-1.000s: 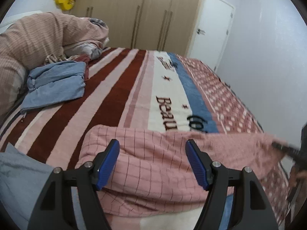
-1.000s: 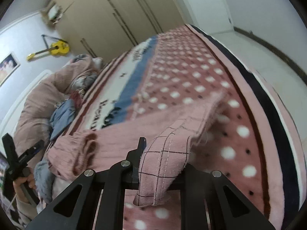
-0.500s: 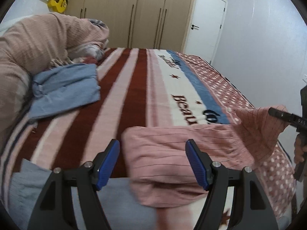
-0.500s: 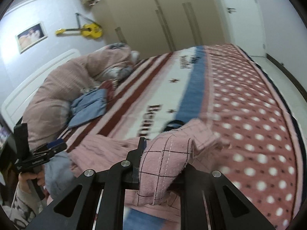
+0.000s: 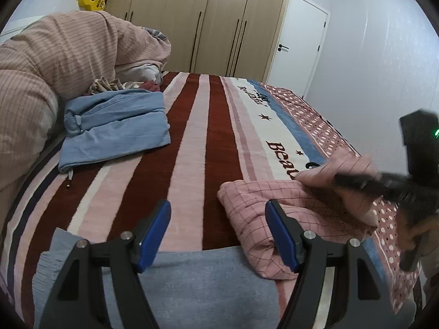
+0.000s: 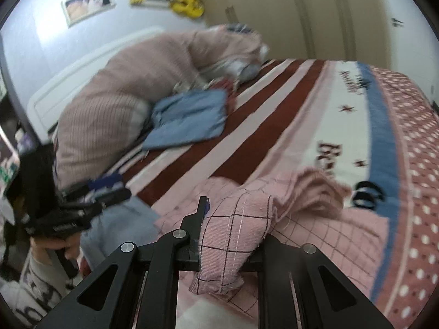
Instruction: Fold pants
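So the pink checked pants [image 5: 277, 213] are bunched up at the near right part of the bed [image 5: 192, 137], lying over the striped blanket, with their near edge touching a grey garment [image 5: 192, 279] at the near edge of the bed. The right gripper [image 6: 230, 235] has its jaws clenched on one end of the pants, a thick wad of fabric sticking out toward the camera, and it holds that end up over the rest of the heap. The left gripper [image 5: 219, 233] has its jaws released and wide apart, holding nothing, hovering low with its right finger just in front of the heap's left part. My read is that this is the fold-over step: carrying the held end across onto the other end. To do it well I'd keep the grip firm, lift enough that the fabric hangs flat instead of dragging wrinkles, and lay it down so the edges line up. The free left gripper could pin or pinch the near left corner of the heap so the lower layer doesn't slide. The folded blue garment [image 5: 115, 126] sits well apart at the far left, so there's no clash there.
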Demonstrator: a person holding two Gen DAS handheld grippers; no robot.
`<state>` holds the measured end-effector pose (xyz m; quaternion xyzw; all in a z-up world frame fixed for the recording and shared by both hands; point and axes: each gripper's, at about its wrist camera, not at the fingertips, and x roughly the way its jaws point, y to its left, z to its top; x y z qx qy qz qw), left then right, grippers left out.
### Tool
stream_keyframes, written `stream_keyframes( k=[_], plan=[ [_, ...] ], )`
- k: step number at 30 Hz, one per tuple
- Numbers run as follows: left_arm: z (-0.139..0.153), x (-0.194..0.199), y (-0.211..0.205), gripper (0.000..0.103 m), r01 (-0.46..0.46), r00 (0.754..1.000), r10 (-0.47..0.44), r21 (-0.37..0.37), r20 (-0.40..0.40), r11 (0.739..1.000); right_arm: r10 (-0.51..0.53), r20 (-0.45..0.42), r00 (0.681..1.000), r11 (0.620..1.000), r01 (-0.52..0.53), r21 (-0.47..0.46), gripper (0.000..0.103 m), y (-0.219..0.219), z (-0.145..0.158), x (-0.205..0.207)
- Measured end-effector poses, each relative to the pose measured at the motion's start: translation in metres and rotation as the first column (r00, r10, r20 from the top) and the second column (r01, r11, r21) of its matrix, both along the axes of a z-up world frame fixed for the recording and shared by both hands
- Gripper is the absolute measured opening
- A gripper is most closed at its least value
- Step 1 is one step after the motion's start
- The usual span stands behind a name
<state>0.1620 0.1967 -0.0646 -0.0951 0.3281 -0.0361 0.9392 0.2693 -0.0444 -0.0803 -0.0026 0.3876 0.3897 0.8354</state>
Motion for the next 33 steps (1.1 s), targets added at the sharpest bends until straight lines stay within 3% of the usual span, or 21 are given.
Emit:
stream_keyframes(
  k=[3, 7, 9, 13, 18, 20, 28, 30, 32, 33],
  plan=[
    [-0.003, 0.001, 0.003, 0.067, 0.006, 1.000, -0.006, -0.013, -0.006, 1.000, 0.037, -0.026, 0.999, 0.997, -0.039, -0.063, 0.013, 0.020, -0.025, -0.003],
    [-0.005, 0.004, 0.000, 0.067, 0.023, 1.000, -0.023, -0.031, -0.009, 0.999, 0.066, -0.085, 0.994, 0.991, -0.075, -0.110, 0.032, 0.026, -0.049, -0.004],
    [-0.003, 0.006, -0.004, 0.067, 0.036, 0.999, -0.036, -0.044, -0.010, 0.998, 0.058, -0.076, 0.995, 0.991, -0.067, -0.116, 0.036, 0.020, -0.047, -0.009],
    [-0.001, 0.014, -0.024, 0.068, 0.092, 0.995, -0.094, -0.069, -0.021, 0.993, 0.039, -0.020, 0.999, 0.997, -0.040, -0.068, 0.059, -0.012, -0.024, -0.024],
    [-0.011, 0.032, -0.059, 0.069, 0.186, 0.977, -0.199, -0.152, -0.074, 0.971, -0.118, 0.087, 0.989, 0.991, 0.123, -0.059, 0.059, -0.086, -0.007, -0.040],
    [-0.018, 0.041, -0.071, 0.069, 0.198, 0.971, -0.219, -0.180, -0.100, 0.963, -0.160, 0.090, 0.983, 0.985, 0.165, -0.054, 0.059, -0.109, -0.010, -0.040],
    [-0.042, 0.068, -0.091, 0.069, 0.139, 0.965, -0.182, -0.216, -0.191, 0.966, -0.241, 0.064, 0.969, 0.971, 0.241, 0.004, 0.059, -0.161, -0.035, -0.037],
    [-0.044, 0.071, -0.089, 0.057, 0.119, 0.967, -0.166, -0.234, -0.194, 0.965, -0.233, 0.047, 0.971, 0.972, 0.233, 0.011, 0.059, -0.164, -0.038, -0.036],
    [-0.046, 0.075, -0.091, 0.018, 0.113, 0.965, -0.156, -0.204, -0.211, 0.972, -0.235, 0.044, 0.971, 0.972, 0.234, 0.022, 0.059, -0.166, -0.039, -0.038],
    [-0.048, 0.076, -0.091, 0.014, 0.117, 0.963, -0.160, -0.201, -0.215, 0.973, -0.231, 0.039, 0.972, 0.973, 0.230, 0.028, 0.059, -0.167, -0.040, -0.038]
  ],
)
